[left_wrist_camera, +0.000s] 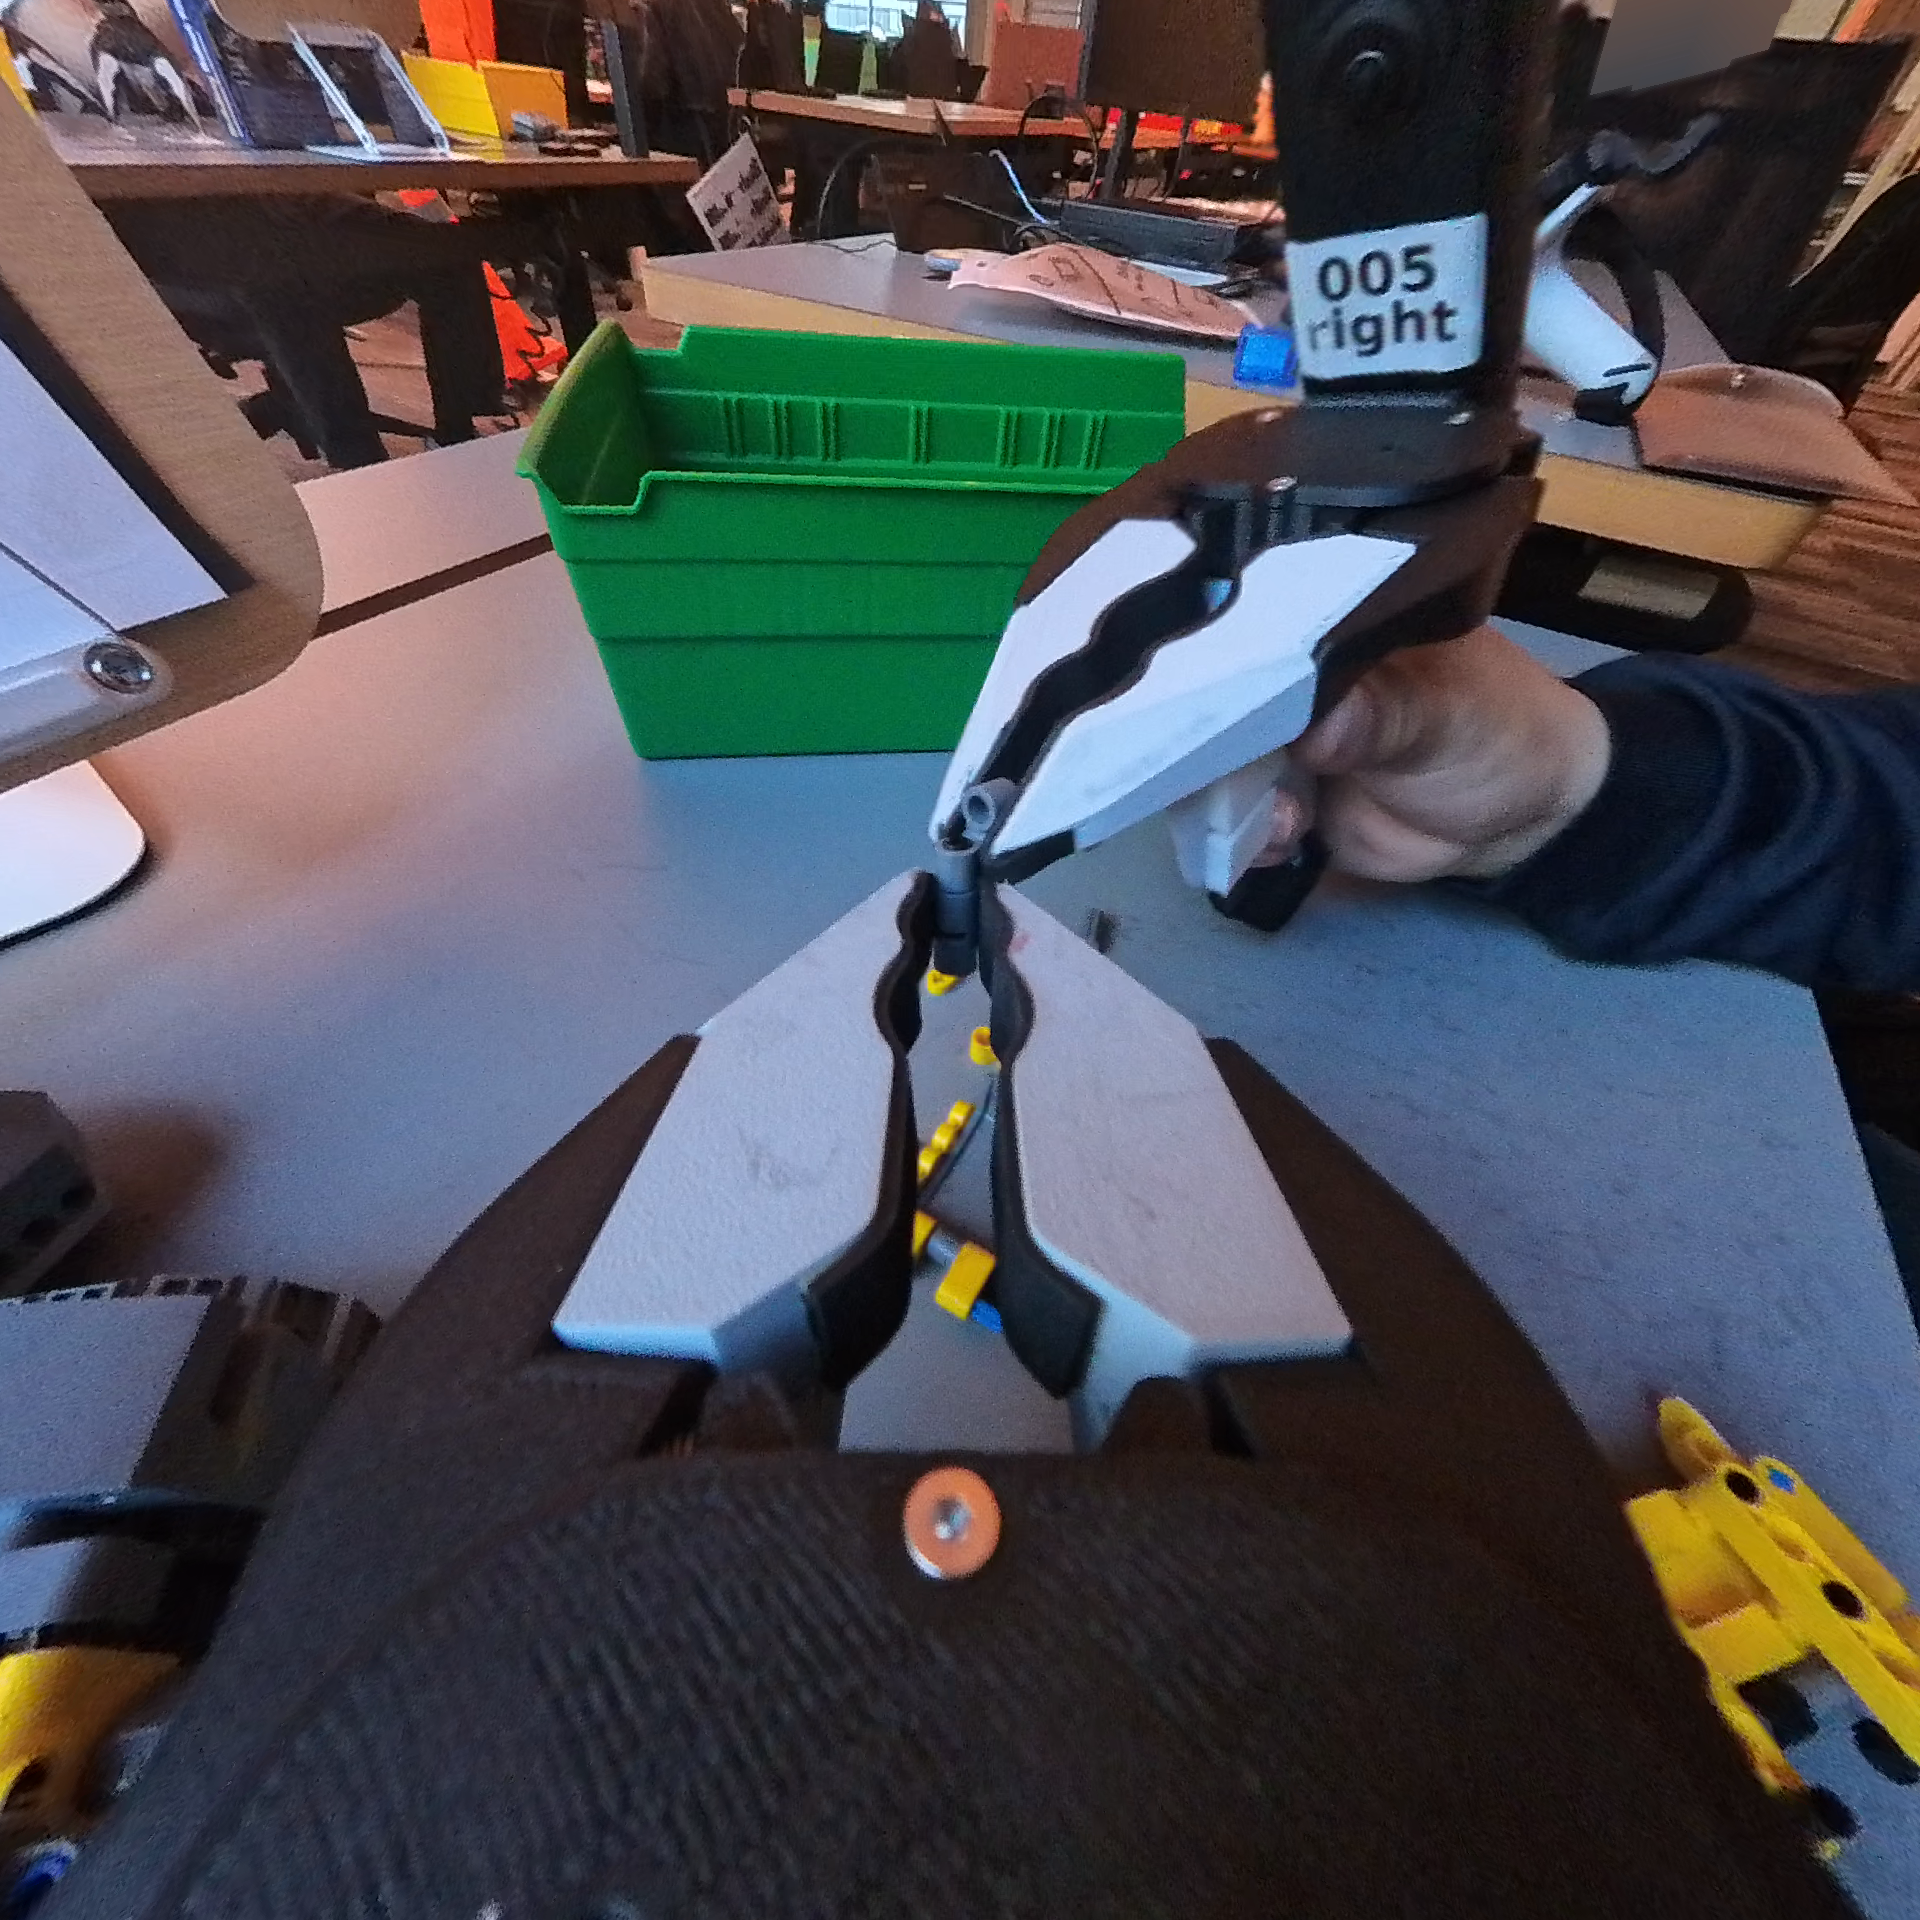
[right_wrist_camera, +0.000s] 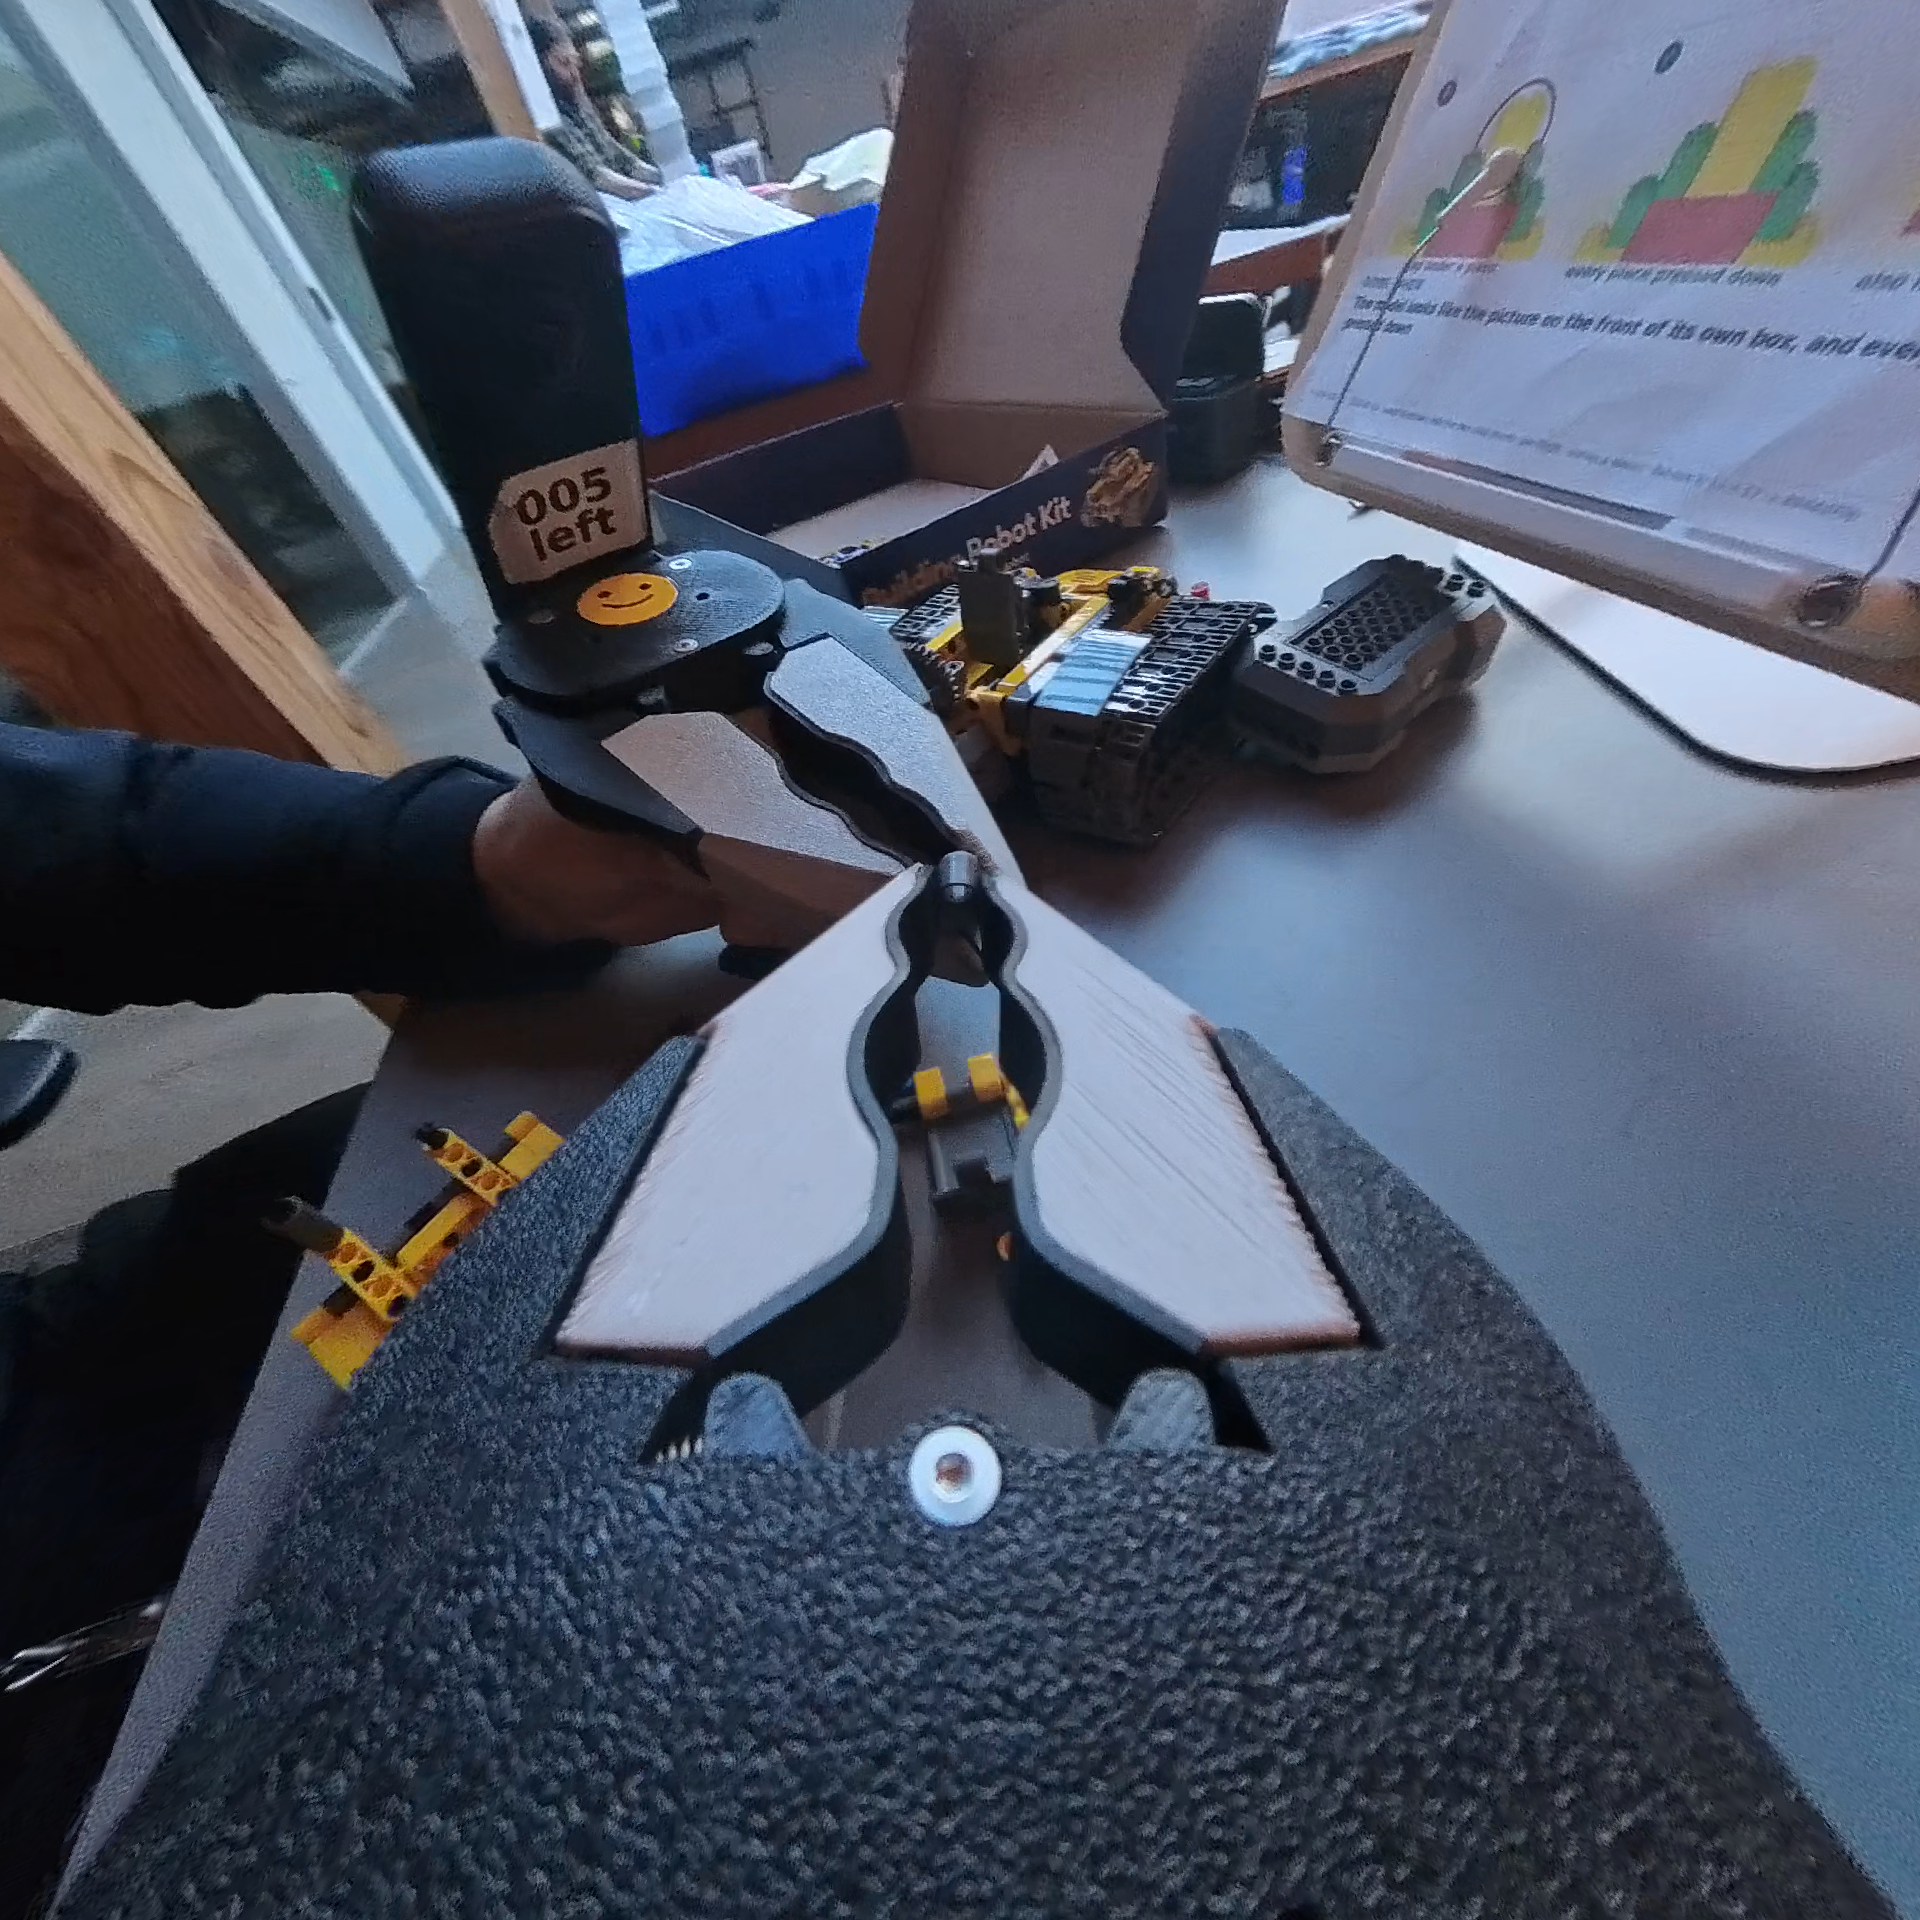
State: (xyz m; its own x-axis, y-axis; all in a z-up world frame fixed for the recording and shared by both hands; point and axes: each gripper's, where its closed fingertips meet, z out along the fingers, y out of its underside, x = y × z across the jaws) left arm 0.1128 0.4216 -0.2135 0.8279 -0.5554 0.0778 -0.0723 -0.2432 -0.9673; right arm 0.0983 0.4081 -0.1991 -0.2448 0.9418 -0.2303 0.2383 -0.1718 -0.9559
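Grey connector piece (left_wrist_camera: pixel 958 894) — pinched between closed left gripper (left_wrist_camera: pixel 954 914) and right gripper (right_wrist_camera: pixel 961 883) fingers.

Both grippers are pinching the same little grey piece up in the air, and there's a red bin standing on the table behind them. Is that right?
Almost. The bin is green, not red, as the left wrist view shows. The rest holds: the left gripper and the right gripper both pinch the little grey piece above the table.
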